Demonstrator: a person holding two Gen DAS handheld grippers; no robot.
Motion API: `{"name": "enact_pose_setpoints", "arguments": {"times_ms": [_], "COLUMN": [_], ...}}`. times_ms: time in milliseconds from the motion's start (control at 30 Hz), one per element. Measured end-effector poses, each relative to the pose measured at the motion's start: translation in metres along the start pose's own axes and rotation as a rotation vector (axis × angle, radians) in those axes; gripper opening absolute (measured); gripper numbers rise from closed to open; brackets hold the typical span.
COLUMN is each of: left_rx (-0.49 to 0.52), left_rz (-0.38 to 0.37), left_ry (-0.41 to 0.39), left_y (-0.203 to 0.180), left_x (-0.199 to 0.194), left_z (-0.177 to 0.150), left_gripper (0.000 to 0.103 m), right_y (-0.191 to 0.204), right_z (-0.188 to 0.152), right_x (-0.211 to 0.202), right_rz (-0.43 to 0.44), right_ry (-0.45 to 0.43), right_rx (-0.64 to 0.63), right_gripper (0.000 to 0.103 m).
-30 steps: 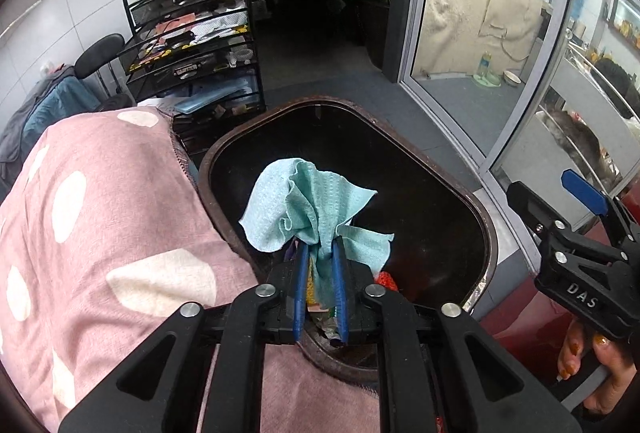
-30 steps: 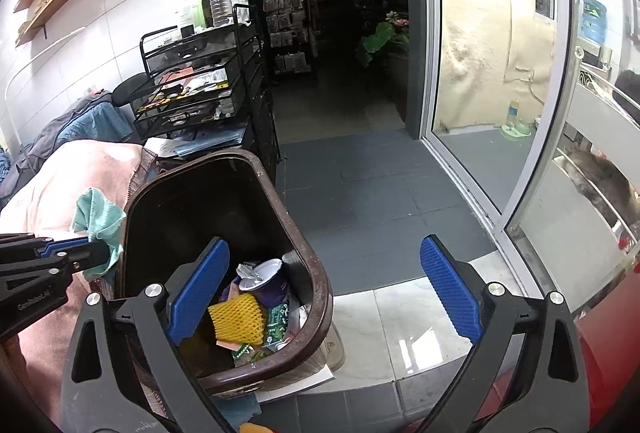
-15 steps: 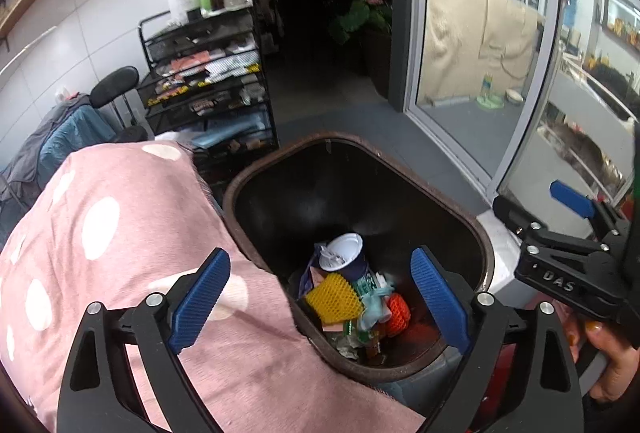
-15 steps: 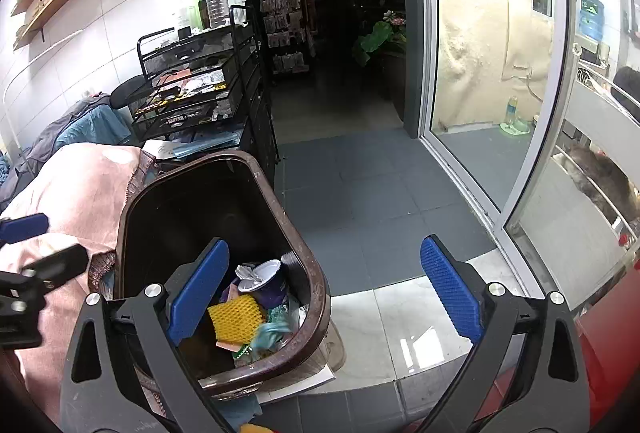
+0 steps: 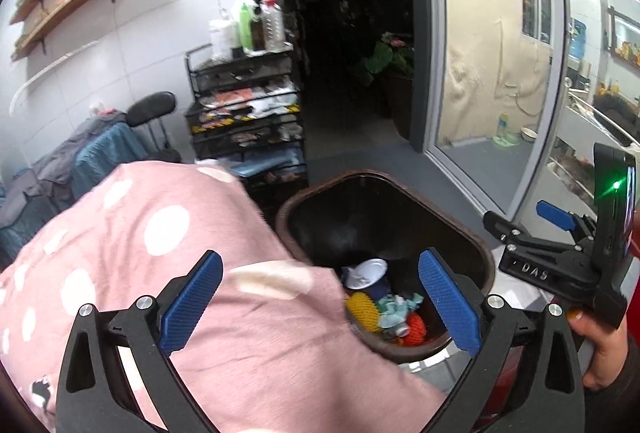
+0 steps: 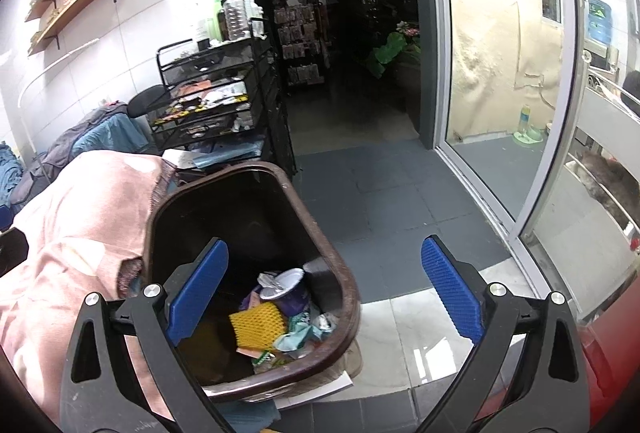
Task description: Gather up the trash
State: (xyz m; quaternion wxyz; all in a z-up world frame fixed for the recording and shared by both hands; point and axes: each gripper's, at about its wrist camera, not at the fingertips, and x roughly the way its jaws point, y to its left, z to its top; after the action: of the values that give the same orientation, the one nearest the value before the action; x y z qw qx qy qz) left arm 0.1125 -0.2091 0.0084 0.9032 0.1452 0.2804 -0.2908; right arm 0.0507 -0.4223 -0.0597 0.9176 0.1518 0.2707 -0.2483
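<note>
- One pink polka-dot blanket (image 5: 168, 253) fills the left wrist view from 7 to 10 o'clock.
- Brown trash bin (image 5: 486, 261) stands just beside it, holding the teal tissue (image 5: 394, 307) among a yellow foam net (image 6: 258, 325) and purple cup (image 6: 286, 287).
- Left gripper (image 5: 318, 303): jaws just opened wide, nothing between them.
- Right gripper (image 6: 324, 285): spread apart, empty, above the bin at 6 o'clock.

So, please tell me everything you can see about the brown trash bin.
The brown trash bin is open-topped, with rounded corners, a thick worn rim and dark glossy inner walls; it looks like plastic. It stands on the floor, slightly tilted in these views, beside a pink dotted cloth that reaches its rim. Inside lie a foil-lidded cup, yellow foam net, crumpled teal cloth and wrappers.
</note>
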Motion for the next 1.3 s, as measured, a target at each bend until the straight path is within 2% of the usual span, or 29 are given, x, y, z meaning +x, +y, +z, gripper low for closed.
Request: {"name": "enact_pose_setpoints", "arguments": {"times_ms": [167,500,733,1067,1300], "left_rx": [-0.067,-0.2,-0.272,-0.368,-0.32], "left_rz": [0.044,0.214,0.323,0.338,0.316], "left_ry": [-0.039,-0.084,-0.071,-0.049,-0.074], "left_y": [0.022,0.072,0.105,0.124,0.104], "left_x": [-0.026,-0.064,-0.088,-0.108,-0.108], "left_z": [-0.019,-0.063,-0.094,-0.125,-0.123], "left_gripper": [0.097,0.098,0.098,0.098,0.098], "right_y": [0.018,0.072,0.106,0.148,0.162], "right_z": [-0.003,-0.012,-0.021,-0.046,-0.07], "right_x": [-0.009,-0.038,-0.054,-0.082,-0.102], "right_rz": [0.038,0.128,0.195,0.278,0.288], "right_ry": [-0.014,-0.082,-0.088,-0.106,-0.139], "right_rx": [-0.025,-0.118,-0.157,-0.201,-0.208], "right_gripper": [0.096,0.096,0.097,0.097,0.097]}}
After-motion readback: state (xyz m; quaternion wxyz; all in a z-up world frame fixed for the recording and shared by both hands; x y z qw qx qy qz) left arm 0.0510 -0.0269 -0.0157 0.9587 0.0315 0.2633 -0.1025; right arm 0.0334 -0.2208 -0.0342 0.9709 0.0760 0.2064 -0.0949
